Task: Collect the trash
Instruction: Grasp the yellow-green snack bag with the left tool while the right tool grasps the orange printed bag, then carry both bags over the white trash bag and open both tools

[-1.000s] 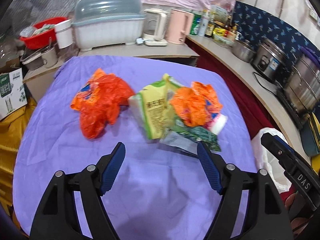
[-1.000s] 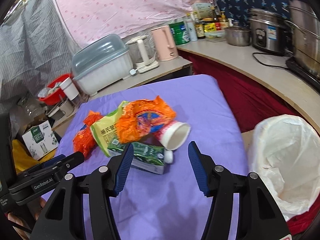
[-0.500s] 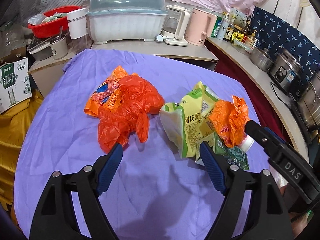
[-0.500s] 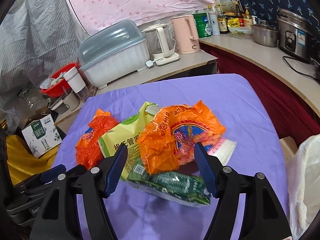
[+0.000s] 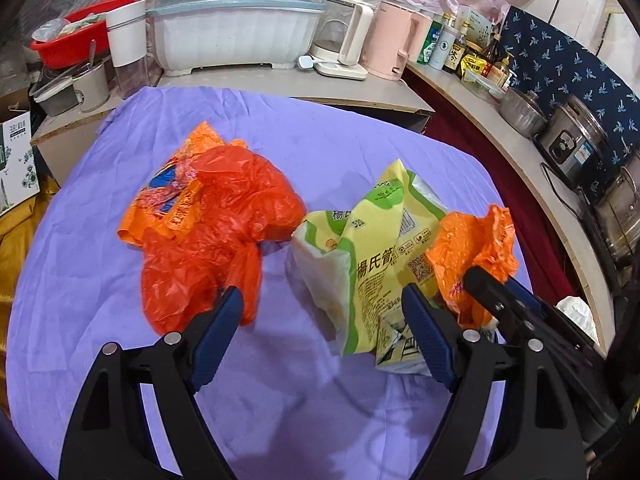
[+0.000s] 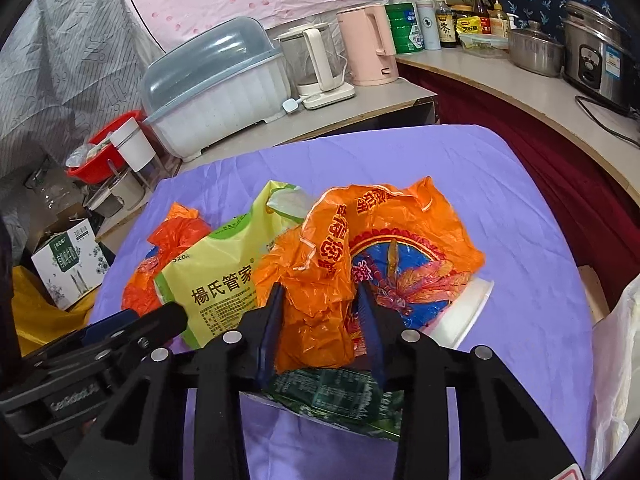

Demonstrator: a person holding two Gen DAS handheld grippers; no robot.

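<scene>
On the purple tablecloth [image 5: 360, 148] the trash lies in a loose row across the middle of the tabletop. Nearest the left edge sits a crumpled red plastic bag [image 5: 224, 240], bunched together with an orange printed wrapper [image 5: 168, 196] at its far-left side. The left gripper [image 5: 324, 320] hangs low over the near part of the cloth with its jaws spread wide and nothing between them; its left finger's tip is just at the red bag's near end, its right finger in front of the near corner of a yellow-green snack bag [image 5: 372, 256]. That yellow-green bag lies at the centre of the tabletop, just right of the red one. Further right, an orange plastic bag [image 6: 360, 264] with a red and blue print is heaped over a white cup [image 6: 464, 312] lying on its side and a green packet [image 6: 332, 396] at the near side. The right gripper [image 6: 320, 312] has just been closing, and its blue pads now pinch a fold of this orange bag. At the far right, off the table's right edge, a white bin liner [image 6: 616, 360] shows.
</scene>
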